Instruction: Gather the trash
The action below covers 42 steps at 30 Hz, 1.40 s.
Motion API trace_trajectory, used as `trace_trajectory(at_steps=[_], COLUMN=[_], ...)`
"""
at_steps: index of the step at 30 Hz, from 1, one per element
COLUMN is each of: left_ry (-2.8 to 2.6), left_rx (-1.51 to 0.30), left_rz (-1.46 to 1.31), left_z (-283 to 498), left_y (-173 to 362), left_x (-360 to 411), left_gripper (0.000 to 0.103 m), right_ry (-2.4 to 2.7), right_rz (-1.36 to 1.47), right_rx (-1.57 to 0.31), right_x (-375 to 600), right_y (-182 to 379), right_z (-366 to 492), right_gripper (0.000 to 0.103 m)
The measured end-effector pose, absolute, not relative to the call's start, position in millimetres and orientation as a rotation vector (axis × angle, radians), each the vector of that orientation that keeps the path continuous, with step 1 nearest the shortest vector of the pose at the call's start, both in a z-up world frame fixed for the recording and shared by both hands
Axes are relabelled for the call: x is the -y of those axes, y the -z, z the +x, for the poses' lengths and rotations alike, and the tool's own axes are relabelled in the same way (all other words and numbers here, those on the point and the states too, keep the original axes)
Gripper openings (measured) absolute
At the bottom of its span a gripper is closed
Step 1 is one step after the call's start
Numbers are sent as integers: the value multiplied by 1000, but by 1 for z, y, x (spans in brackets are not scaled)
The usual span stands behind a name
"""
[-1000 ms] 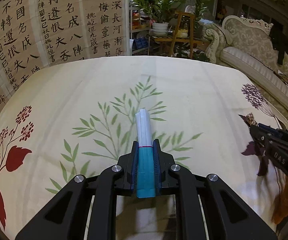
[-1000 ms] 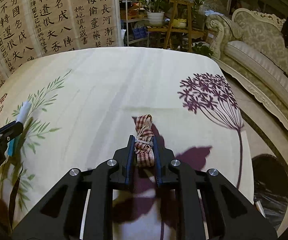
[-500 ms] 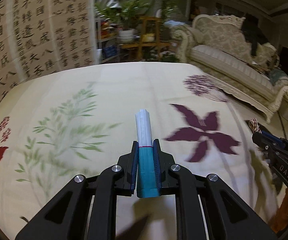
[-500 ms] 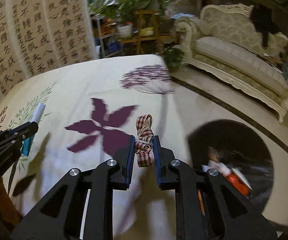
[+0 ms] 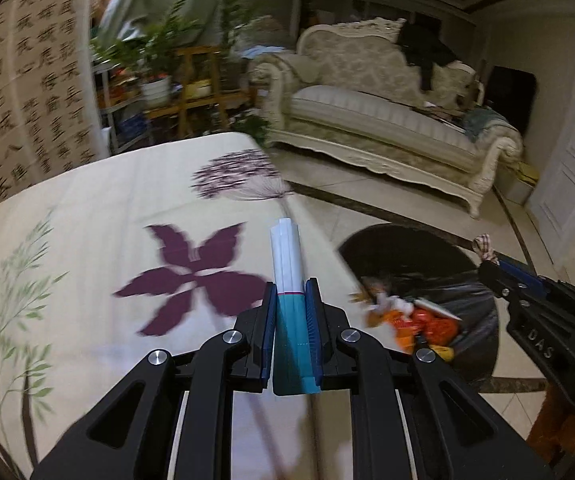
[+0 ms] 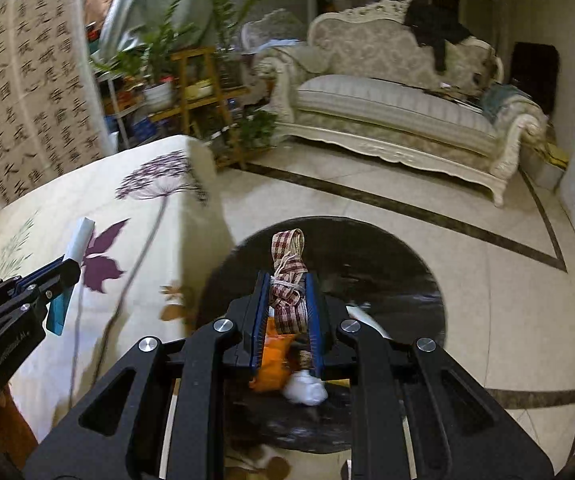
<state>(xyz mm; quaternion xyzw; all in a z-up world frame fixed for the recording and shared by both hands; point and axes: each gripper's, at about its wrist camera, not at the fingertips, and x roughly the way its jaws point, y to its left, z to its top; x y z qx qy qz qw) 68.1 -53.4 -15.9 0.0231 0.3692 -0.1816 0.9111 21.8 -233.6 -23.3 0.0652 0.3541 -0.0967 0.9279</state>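
Observation:
My left gripper (image 5: 290,300) is shut on a white and teal paper wrapper (image 5: 287,264), held above the right edge of the table. It also shows in the right wrist view (image 6: 61,276) with the wrapper (image 6: 77,240). My right gripper (image 6: 287,292) is shut on a red checked ribbon (image 6: 287,272) and hangs over the open black trash bag (image 6: 387,280) on the floor. The right gripper (image 5: 491,264) also shows in the left wrist view, over the bag (image 5: 407,256), which holds orange and white trash (image 5: 407,316).
A table with a cream floral cloth (image 5: 87,240) lies to the left. A cream sofa (image 6: 399,108) stands at the back. Plants on wooden shelves (image 6: 191,80) and a calligraphy screen (image 6: 27,100) stand behind the table. The floor is tiled (image 6: 507,300).
Both grippers have swung right, from over the table towards the trash bag on the floor. The right one now hangs over the bag. Both still hold their items.

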Motion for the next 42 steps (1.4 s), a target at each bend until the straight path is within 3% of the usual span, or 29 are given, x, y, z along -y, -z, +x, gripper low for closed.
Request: trace_trajectory(at_steps=[17, 20, 23, 24, 33, 37, 42], left_ry=[458, 455, 440, 436, 403, 397, 386], left_rx=[-741, -739, -735, -733, -728, -720, -726], left_rz=[128, 147, 145, 137, 119, 105, 100], left_z=[86, 85, 85, 85, 82, 74, 60], left_y=[25, 26, 27, 27, 24, 19, 16], left_x=[140, 148, 149, 148, 138, 129, 116], left_gripper=[17, 26, 48, 51, 71, 76, 79], right_ry=[280, 291, 303, 305, 327, 331, 329], right_rz=[185, 193, 198, 199, 188, 176, 169], right_rx=[-720, -719, -712, -711, -700, -689, -677], right_x=[281, 286, 289, 290, 289, 284, 276], right_y=[40, 43, 42, 42, 38, 33, 26], right_z=[31, 33, 32, 31, 21, 11, -4], right_gripper=[18, 24, 33, 33, 43, 51, 53])
